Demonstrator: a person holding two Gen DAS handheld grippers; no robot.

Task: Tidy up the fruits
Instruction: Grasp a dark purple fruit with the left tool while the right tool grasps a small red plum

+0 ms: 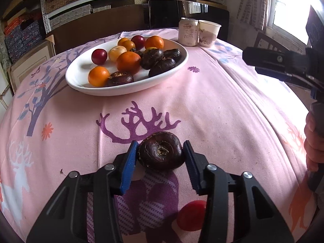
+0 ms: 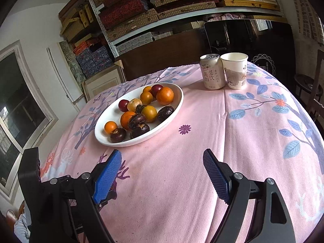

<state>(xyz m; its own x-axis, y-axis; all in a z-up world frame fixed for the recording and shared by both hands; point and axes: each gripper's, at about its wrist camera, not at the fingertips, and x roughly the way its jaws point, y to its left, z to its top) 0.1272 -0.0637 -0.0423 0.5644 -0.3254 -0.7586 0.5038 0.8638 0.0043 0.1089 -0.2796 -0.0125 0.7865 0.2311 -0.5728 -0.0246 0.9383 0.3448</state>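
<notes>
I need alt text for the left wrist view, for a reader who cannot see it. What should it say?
The left gripper holds a dark water chestnut between its blue pads, over a pink patterned tablecloth. Behind it, a white oval plate carries oranges, red plums and more chestnuts, with a drink can and a paper cup further back.

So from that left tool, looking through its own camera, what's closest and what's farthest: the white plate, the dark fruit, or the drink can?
1. The dark fruit, right between the pads of the left tool, over the pink cloth.
2. The white plate of fruit, farther ahead and to the left.
3. The drink can, at the table's far edge, beside a paper cup.
</notes>
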